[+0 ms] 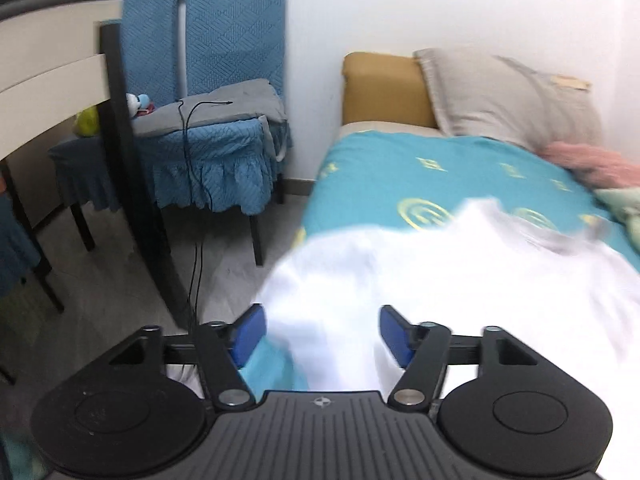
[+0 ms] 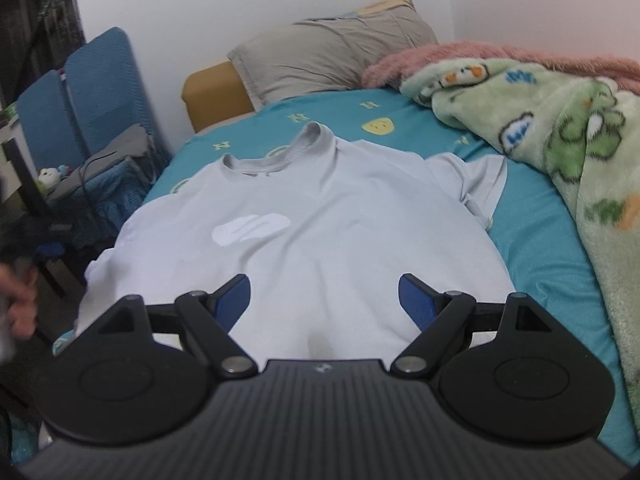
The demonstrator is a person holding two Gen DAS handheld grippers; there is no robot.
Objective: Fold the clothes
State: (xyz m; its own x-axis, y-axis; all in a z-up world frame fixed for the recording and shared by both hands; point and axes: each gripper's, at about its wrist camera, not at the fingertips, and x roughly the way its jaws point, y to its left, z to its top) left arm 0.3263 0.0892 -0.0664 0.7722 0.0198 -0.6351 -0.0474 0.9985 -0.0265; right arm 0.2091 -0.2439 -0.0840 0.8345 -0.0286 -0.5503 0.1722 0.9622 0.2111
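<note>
A pale grey-white T-shirt (image 2: pixel 320 216) lies flat on the teal bed sheet (image 2: pixel 536 240), collar toward the pillow, a white logo on its chest and one sleeve spread to the right. My right gripper (image 2: pixel 324 300) hovers open over the shirt's lower hem, its blue pads wide apart. In the left wrist view the same T-shirt (image 1: pixel 440 280) appears blurred and very bright. My left gripper (image 1: pixel 322 334) is open at the shirt's left hem near the bed's edge, with cloth lying between its blue pads but not pinched.
A beige pillow (image 2: pixel 332 56) and mustard headboard (image 2: pixel 216 92) sit at the bed's head. A green cartoon blanket (image 2: pixel 560 148) over a pink one (image 2: pixel 460 54) fills the right side. Blue-covered chairs (image 1: pixel 224 92) and a dark table leg (image 1: pixel 136 184) stand left of the bed. A hand (image 2: pixel 20 300) shows at the left.
</note>
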